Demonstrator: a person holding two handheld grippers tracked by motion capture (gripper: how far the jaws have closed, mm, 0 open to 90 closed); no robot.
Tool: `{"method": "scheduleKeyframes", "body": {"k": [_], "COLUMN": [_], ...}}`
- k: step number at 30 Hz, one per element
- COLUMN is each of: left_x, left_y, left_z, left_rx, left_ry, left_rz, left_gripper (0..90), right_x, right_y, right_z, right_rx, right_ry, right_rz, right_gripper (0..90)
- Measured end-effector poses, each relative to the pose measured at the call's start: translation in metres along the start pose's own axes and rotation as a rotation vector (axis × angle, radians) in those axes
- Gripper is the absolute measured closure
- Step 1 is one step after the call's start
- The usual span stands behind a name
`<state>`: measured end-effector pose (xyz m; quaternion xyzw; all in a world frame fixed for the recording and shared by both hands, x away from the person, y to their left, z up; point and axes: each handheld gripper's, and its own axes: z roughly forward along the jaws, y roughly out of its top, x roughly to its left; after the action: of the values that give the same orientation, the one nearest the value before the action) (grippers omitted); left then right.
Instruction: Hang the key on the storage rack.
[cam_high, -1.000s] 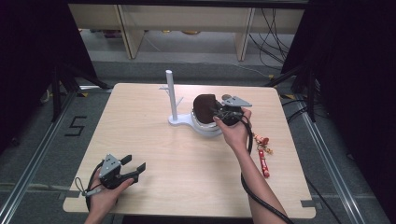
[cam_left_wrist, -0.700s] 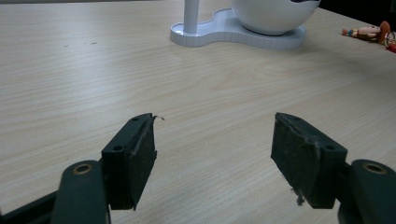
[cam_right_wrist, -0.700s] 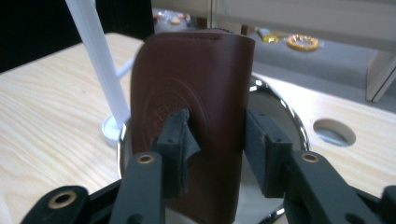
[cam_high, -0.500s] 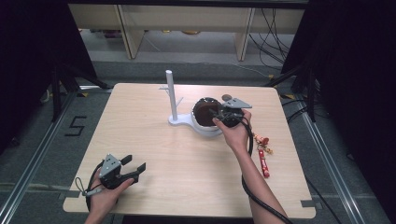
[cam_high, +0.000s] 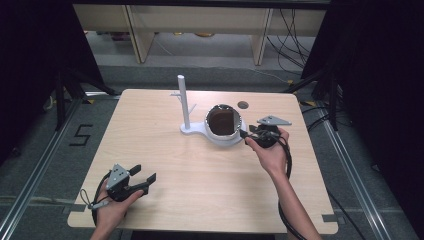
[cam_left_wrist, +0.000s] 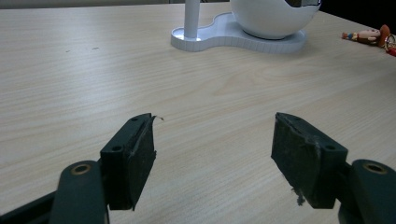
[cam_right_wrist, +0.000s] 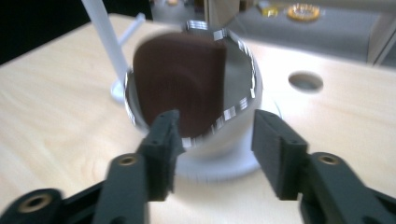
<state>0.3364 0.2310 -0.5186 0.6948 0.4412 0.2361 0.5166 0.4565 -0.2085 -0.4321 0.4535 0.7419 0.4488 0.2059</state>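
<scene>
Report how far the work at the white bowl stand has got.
Done: a brown piece sits inside the white bowl. In hand: nothing; the right gripper is beside the bowl's rim, its fingers just closing on nothing. The left gripper is open near the table edge. What is left is unclear.

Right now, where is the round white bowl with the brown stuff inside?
In the high view the round white bowl sits on the far middle of the table, on a white base beside the white post, just left of the right gripper.

One readable mark

Just a black "5" (cam_high: 81, 135) taped on the grey floor (cam_high: 30, 150), left of the table (cam_high: 150, 125). Nothing else legible anywhere.
</scene>
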Motion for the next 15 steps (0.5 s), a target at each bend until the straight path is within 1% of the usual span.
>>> {"method": "scheduleKeyframes", "body": {"k": [1, 2, 3, 4, 5, 6, 7, 8, 9, 11, 12, 13, 14, 15], "left_x": [0.000, -0.001, -0.001, -0.001, -0.001, -0.002, -0.002, -0.003, -0.003, -0.004, -0.004, -0.004, -0.003, -0.003], "left_y": [0.000, 0.001, 0.001, 0.001, 0.001, 0.001, 0.000, 0.001, 0.000, 0.000, 0.000, 0.000, 0.000, 0.000], "left_z": [0.000, 0.000, 0.001, 0.002, 0.003, 0.003, 0.003, 0.003, 0.004, 0.003, 0.002, 0.002, 0.001, 0.001], "left_rx": [-0.001, 0.008, 0.010, 0.000, 0.000, 0.004, 0.005, 0.015, 0.008, 0.010, 0.012, 0.003, 0.007, 0.006], "left_ry": [0.001, 0.005, 0.005, -0.004, -0.003, -0.007, -0.005, -0.002, -0.009, -0.009, -0.008, -0.013, -0.010, -0.007], "left_rz": [-0.002, 0.000, 0.003, 0.003, 0.001, 0.004, 0.004, 0.006, 0.007, 0.010, 0.011, 0.008, 0.010, 0.010], "left_gripper": [29.3, 29.3, 29.3, 29.3, 29.3, 29.3, 29.3, 29.3, 29.3, 29.3, 29.3, 29.3, 29.3, 29.3], "right_x": [0.000, -0.003, -0.005, -0.003, -0.007, -0.008, -0.010, -0.010, -0.010, -0.012, -0.012, -0.014, -0.014, -0.015], "right_y": [-0.003, -0.005, -0.008, -0.010, -0.011, -0.013, -0.017, -0.017, -0.019, -0.023, -0.023, -0.025, -0.026, -0.026], "right_z": [-0.003, -0.006, -0.008, -0.011, -0.014, -0.015, -0.017, -0.019, -0.021, -0.023, -0.025, -0.025, -0.025, -0.025], "right_rx": [0.016, 0.043, 0.050, 0.070, 0.088, 0.091, 0.090, 0.104, 0.113, 0.121, 0.132, 0.133, 0.138, 0.135], "right_ry": [-0.004, -0.009, -0.010, -0.021, -0.034, -0.035, -0.039, -0.032, -0.045, -0.045, -0.061, -0.069, -0.045, -0.053], "right_rz": [0.010, -0.003, 0.003, 0.033, 0.000, 0.001, -0.012, 0.002, -0.002, 0.007, 0.005, -0.009, 0.024, 0.026], "right_gripper": [57.3, 57.8, 58.1, 58.2, 58.2, 58.3, 58.7, 58.7, 58.7, 58.9, 59.4, 60.3, 61.8, 63.3]}}
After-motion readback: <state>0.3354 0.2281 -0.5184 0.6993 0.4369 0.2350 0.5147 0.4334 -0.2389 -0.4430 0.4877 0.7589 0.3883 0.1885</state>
